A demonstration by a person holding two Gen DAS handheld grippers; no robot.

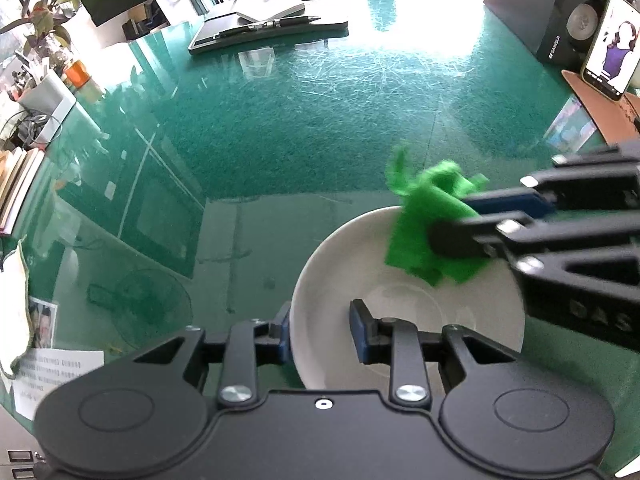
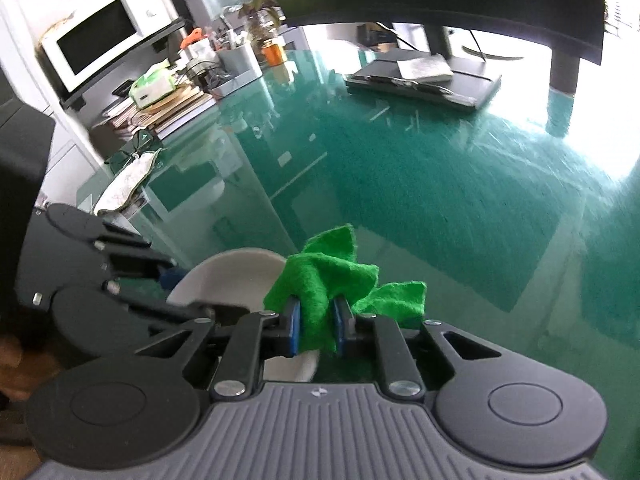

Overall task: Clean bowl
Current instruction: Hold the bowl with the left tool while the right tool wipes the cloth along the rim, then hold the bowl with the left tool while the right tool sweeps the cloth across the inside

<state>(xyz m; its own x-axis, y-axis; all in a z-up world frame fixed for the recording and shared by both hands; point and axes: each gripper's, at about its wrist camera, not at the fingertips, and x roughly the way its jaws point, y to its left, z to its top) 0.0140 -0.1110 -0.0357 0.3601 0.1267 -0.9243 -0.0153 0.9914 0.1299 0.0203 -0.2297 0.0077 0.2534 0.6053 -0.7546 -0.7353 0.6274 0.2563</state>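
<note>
On the green glass worktop point(image 1: 320, 120), white bowl point(image 1: 360, 264) sitting at near edge, its near rim partly hiding behind the left gripper point(image 1: 320, 334), whose jaws are pinching that rim. Right gripper point(image 2: 316, 330) reaching in from the right, jaws pressing on green cloth point(image 2: 320, 280) over the bowl's far side. Laptop point(image 1: 256, 34), phone point(image 1: 610, 60) standing well apart.

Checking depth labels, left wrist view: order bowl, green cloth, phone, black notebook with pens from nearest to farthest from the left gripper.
1. Bowl: its rim sits between the left gripper's fingers.
2. Green cloth: over the bowl's far right side, held by the right gripper.
3. Phone: propped far right.
4. Black notebook with pens: far edge, top centre.
</note>
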